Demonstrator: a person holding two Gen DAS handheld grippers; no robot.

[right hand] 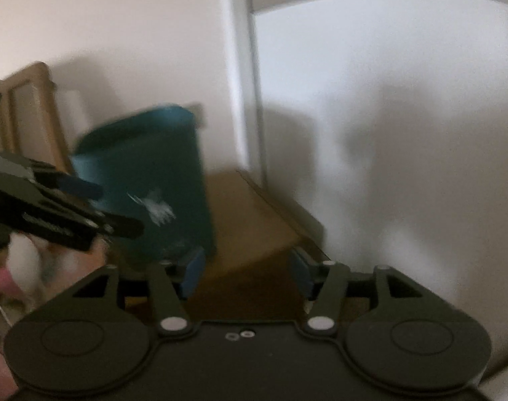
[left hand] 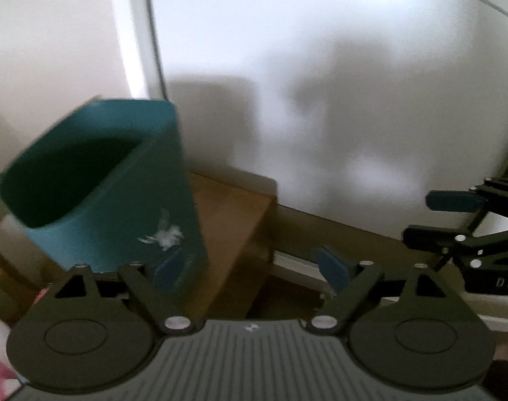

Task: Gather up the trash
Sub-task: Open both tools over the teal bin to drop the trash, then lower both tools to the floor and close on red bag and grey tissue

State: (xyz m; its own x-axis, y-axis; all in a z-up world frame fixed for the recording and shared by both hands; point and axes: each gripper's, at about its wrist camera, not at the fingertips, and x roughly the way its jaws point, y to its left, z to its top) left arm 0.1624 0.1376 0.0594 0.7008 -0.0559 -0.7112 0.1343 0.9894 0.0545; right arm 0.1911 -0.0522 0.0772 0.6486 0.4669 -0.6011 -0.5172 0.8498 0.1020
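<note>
A teal plastic bin (left hand: 113, 183) stands on the floor in a corner, its dark open mouth showing and a white scuff on its side. It also shows in the right wrist view (right hand: 153, 183). My left gripper (left hand: 250, 269) is open and empty, its left finger close to the bin's lower side. My right gripper (right hand: 247, 272) is open and empty, to the right of the bin. Each gripper shows in the other's view: the right one (left hand: 454, 217) and the left one (right hand: 87, 207). The views are blurred.
A white door (left hand: 320, 100) and its frame (right hand: 243, 83) rise behind. A brown cardboard piece (left hand: 230, 220) lies beside the bin. A wooden frame (right hand: 30, 113) leans on the wall at left. Pink and white items (right hand: 23, 264) lie low left.
</note>
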